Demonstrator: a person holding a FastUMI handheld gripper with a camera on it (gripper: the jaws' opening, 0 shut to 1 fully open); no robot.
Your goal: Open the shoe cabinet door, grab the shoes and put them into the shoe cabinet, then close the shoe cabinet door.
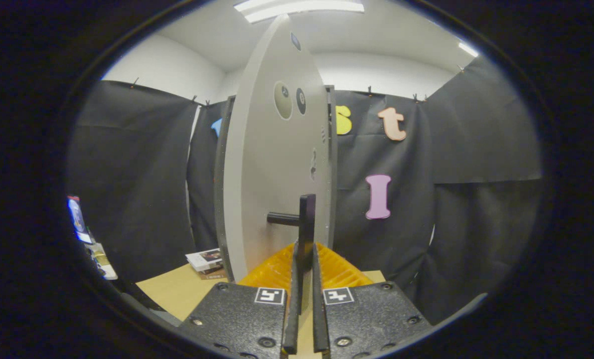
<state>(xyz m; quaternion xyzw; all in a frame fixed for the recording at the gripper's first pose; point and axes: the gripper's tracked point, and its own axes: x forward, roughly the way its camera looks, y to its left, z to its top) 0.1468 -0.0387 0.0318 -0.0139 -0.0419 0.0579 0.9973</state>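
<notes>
Gripper (304, 259) fingers pinch the black door handle (306, 224) of the grey shoe cabinet door (272, 164), which stands ajar.

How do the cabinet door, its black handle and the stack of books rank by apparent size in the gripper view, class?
1. cabinet door
2. black handle, gripper shut on it
3. stack of books, lying farther off, so unsure.

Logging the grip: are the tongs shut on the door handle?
Shut: the tongs clamp the black handle on the cabinet door.
</notes>
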